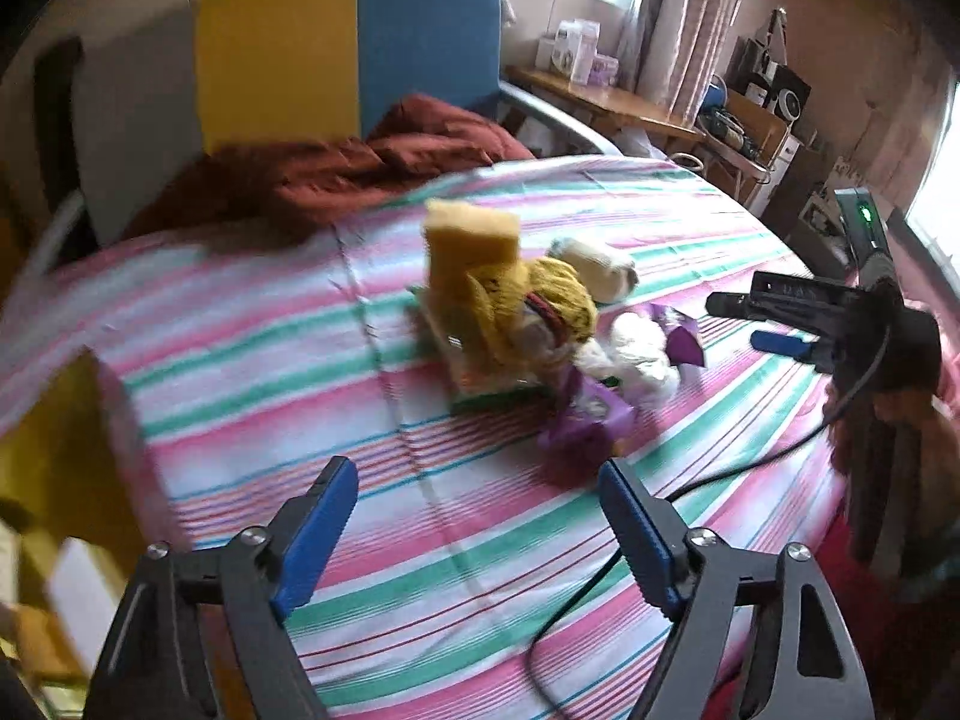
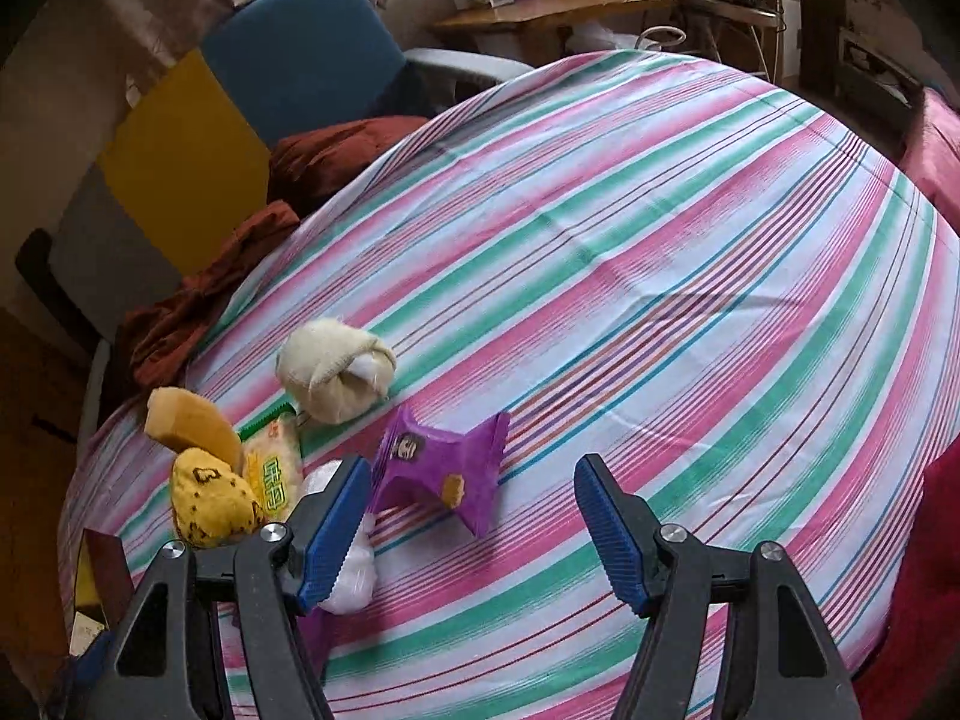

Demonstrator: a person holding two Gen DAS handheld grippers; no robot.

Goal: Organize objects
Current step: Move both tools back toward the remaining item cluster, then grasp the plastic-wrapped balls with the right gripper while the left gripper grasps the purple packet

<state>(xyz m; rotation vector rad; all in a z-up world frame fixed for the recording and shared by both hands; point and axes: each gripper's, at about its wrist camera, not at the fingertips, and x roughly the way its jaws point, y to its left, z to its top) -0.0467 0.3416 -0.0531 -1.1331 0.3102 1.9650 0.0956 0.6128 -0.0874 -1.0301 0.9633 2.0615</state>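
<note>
Both hand-held grippers, left (image 1: 474, 531) and right (image 2: 471, 525), are held spread and empty over the striped bed (image 2: 660, 228), apparently so the purple snack packet (image 2: 441, 468) can be picked first.

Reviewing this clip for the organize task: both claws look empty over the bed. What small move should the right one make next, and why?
Probably ease the right claw forward and down onto the purple packet. Its jaws are open and empty, and the packet lies loose on the striped sheet just ahead of the tips, apart from the cream sock roll. The left claw is also open and empty, farther from the pile.
</note>
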